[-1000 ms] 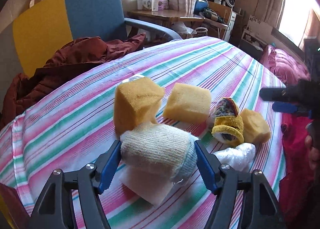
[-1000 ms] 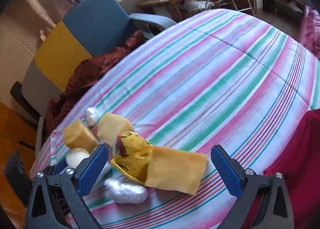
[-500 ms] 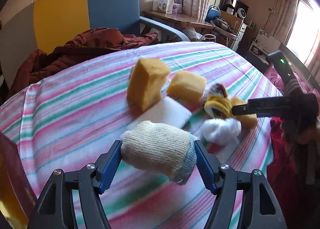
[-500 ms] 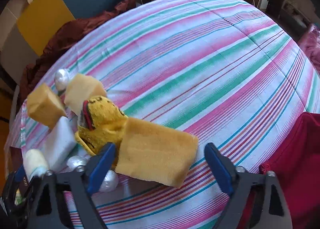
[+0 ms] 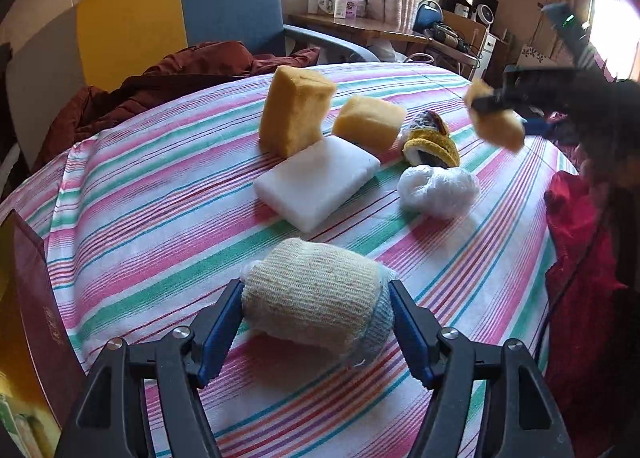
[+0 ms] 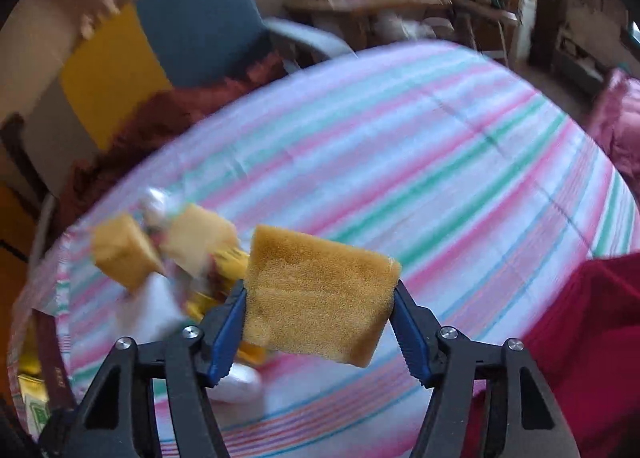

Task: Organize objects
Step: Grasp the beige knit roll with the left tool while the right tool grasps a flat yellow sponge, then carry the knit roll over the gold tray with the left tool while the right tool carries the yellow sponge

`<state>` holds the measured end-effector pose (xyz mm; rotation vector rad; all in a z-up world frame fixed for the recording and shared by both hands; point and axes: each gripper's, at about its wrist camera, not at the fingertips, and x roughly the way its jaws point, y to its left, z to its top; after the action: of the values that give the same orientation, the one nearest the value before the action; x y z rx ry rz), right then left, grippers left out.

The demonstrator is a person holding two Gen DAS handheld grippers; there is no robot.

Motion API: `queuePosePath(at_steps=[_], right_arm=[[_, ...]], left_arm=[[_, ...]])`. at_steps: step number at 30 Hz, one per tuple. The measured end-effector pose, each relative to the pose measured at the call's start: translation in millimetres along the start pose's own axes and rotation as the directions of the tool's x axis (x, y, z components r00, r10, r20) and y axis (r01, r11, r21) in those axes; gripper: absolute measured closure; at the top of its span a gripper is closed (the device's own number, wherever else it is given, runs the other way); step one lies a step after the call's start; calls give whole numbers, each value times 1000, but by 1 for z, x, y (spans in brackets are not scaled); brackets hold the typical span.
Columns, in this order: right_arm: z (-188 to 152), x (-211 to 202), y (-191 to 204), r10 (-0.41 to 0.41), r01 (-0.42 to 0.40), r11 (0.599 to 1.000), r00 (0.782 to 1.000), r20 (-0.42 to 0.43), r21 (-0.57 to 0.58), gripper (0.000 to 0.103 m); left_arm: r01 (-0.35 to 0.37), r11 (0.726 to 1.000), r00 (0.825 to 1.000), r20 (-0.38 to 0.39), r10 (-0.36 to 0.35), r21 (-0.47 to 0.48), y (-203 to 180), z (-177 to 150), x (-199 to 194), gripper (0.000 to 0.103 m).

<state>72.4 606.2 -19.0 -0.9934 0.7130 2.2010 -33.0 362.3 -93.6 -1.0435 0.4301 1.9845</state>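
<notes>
Lifted off the striped cloth (image 6: 440,161), yellow sponge (image 6: 320,298) sits in right gripper (image 6: 318,318).

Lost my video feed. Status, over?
Left gripper shut on knit roll. Right gripper shut on yellow sponge, off the table. Nothing blocking either.

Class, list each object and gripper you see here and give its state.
Left gripper: shut on cream knitted roll, lifted.
Right gripper: shut on flat yellow sponge, lifted.
Tall yellow sponge block: standing upright.
White foam block: lying flat.
</notes>
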Motion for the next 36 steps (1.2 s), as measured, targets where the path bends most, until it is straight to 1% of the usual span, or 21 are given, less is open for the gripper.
queuePosePath(at_steps=[2, 3, 5, 8, 13, 18, 22, 24, 26, 28, 29, 31, 32, 35, 36], right_arm=[[5, -3, 17, 51, -49, 998, 998, 37, -41, 35], [6, -2, 27, 78, -76, 995, 996, 43, -63, 35], [1, -4, 45, 124, -119, 986, 992, 39, -119, 35], [-8, -5, 64, 175, -166, 967, 984, 31, -193, 35], [-22, -7, 84, 236, -225, 931, 972, 1, -288, 35], [-37, -9, 100, 269, -267, 904, 962, -41, -335, 35], [-50, -8, 116, 289, -298, 886, 954, -80, -355, 35], [-57, -9, 130, 303, -319, 874, 948, -102, -366, 35], [-66, -14, 147, 319, -340, 854, 940, -119, -395, 34], [-74, -20, 166, 347, -373, 829, 928, -140, -416, 34], [-79, -21, 177, 367, -397, 817, 918, -154, -419, 34], [-87, -23, 199, 403, -440, 794, 898, -178, -420, 34], [-93, -24, 215, 424, -468, 776, 883, -199, -422, 34], [-108, -28, 255, 456, -515, 731, 857, -240, -448, 34], [-114, -31, 272, 466, -530, 708, 847, -255, -466, 34]], left_arm=[[3, 1000, 1000, 0, -3, -17, 1, 0, 0, 31], [-1, 1000, 1000, -1, 1, -15, 0, 0, 1, 31], [-10, 1000, 1000, -1, 10, -1, -2, -1, 1, 31], [-11, 1000, 1000, -7, 11, -10, -2, -3, 0, 31], [-19, 999, 1000, -3, 19, -32, -1, -4, -12, 32], [-31, 997, 998, 46, 35, -75, 12, -8, -46, 32], [-60, 990, 993, 89, 72, -128, 31, -14, -80, 32], [-88, 983, 988, 108, 107, -163, 45, -19, -98, 32], [-107, 971, 982, 132, 137, -214, 66, -24, -119, 32], [-136, 958, 975, 139, 175, -254, 83, -33, -136, 32], [-154, 944, 969, 142, 202, -290, 96, -39, -146, 32], [-172, 921, 962, 142, 234, -350, 117, -50, -162, 32], [-184, 910, 957, 145, 252, -371, 126, -56, -170, 32], [-229, 876, 938, 143, 315, -425, 153, -73, -190, 32], [-239, 866, 933, 142, 330, -440, 160, -78, -195, 32]])
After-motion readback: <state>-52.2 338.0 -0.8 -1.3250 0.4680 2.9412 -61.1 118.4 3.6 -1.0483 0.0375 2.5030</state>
